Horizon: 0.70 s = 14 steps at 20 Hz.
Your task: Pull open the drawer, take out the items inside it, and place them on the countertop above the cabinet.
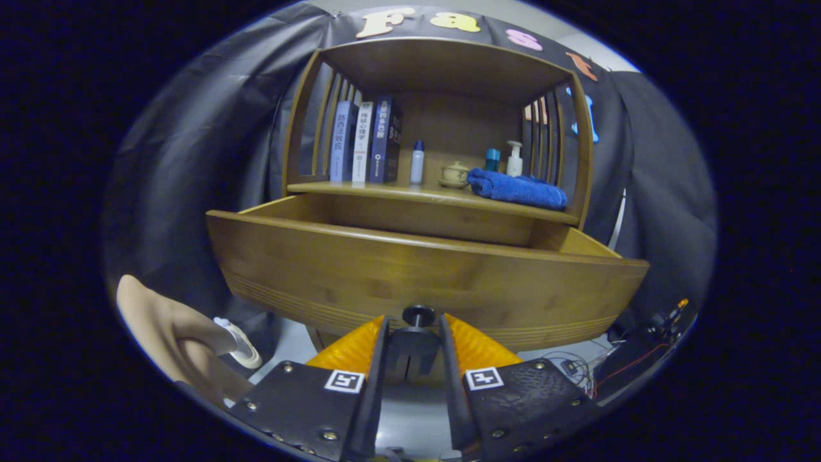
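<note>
Our claw [414, 333] sits narrow around the knob [418, 315] of the pulled-out wooden drawer [423, 276] — stiff, heavy, we judge; contents hidden, contact unclear.

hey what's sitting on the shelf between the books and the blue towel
In the gripper view, a small white bottle and a lidded ceramic cup stand between the books and the blue towel.
</note>
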Each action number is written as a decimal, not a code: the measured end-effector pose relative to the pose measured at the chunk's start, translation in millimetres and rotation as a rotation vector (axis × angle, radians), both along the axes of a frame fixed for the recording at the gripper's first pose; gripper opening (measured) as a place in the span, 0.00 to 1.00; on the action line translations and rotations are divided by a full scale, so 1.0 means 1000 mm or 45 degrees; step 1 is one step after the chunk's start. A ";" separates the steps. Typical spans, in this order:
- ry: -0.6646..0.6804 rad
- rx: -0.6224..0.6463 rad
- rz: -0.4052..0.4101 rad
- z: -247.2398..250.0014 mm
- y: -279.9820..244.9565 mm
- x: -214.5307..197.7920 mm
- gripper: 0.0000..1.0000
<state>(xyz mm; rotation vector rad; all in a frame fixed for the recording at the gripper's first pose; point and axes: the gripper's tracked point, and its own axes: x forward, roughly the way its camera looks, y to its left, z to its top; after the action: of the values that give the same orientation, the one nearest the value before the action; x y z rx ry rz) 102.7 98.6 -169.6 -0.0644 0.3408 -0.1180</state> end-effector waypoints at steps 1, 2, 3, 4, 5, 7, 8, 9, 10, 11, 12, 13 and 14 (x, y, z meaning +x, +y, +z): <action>-0.039 -0.040 0.006 0.009 -0.001 -0.003 0.43; -0.073 -0.064 0.018 0.018 -0.001 -0.004 0.42; -0.099 -0.075 0.023 0.026 -0.001 -0.006 0.41; -0.118 -0.074 0.023 0.034 -0.002 -0.006 0.41; -0.134 -0.061 0.018 0.040 -0.004 -0.007 0.41; -0.157 -0.024 0.002 0.055 -0.011 -0.003 0.41; -0.168 -0.010 -0.010 0.063 -0.015 -0.002 0.41; -0.179 0.005 -0.018 0.070 -0.019 0.001 0.41; -0.186 0.015 -0.025 0.077 -0.022 0.004 0.41; -0.191 0.019 -0.031 0.081 -0.025 0.006 0.41; -0.194 0.019 -0.034 0.086 -0.028 0.008 0.41; -0.200 0.017 -0.037 0.091 -0.030 0.011 0.41; -0.204 0.013 -0.033 0.097 -0.031 0.014 0.41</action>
<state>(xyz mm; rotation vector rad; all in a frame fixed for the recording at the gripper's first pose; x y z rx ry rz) 116.8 67.2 -72.6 -0.0398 0.1821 -0.1460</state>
